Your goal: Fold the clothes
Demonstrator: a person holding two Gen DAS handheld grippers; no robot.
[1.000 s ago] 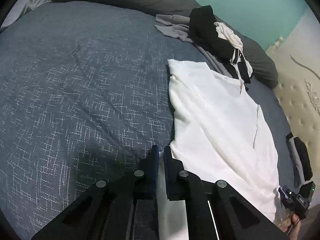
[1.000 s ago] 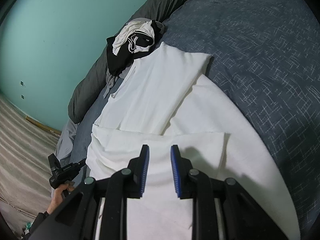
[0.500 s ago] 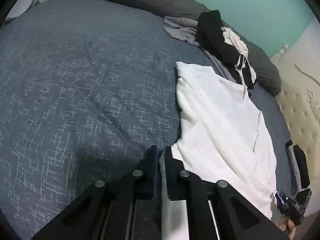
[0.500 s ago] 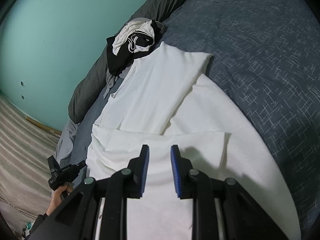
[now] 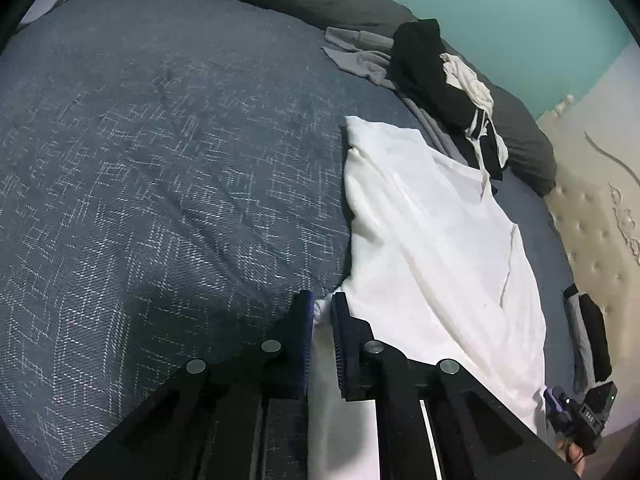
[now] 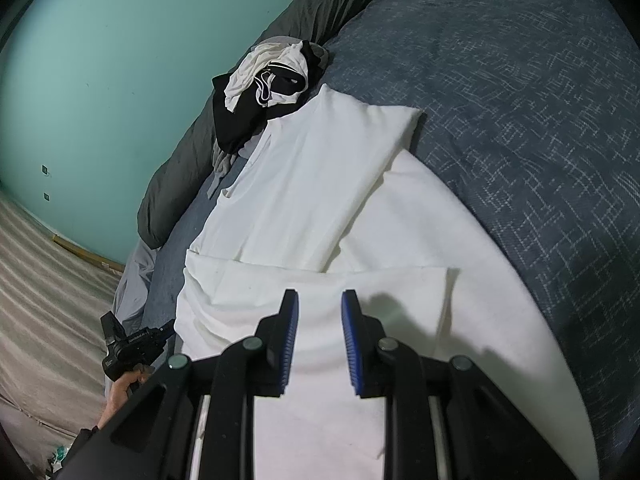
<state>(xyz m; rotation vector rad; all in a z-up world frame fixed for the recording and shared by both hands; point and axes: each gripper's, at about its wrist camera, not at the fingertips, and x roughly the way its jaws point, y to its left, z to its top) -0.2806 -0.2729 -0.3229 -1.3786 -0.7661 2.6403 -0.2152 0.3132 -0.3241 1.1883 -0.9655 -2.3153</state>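
The only lettering sits on the two handheld grippers, each seen from the other's camera. In the right wrist view, the left gripper [image 6: 136, 342] carries a short line of pale print along its black body, too small and blurred to read. In the left wrist view, the right gripper [image 5: 582, 416] shows a small light label with a few characters on its black body, also too small to make out.

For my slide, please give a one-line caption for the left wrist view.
Left gripper closing on the edge of a white shirt spread on a blue bedspread.
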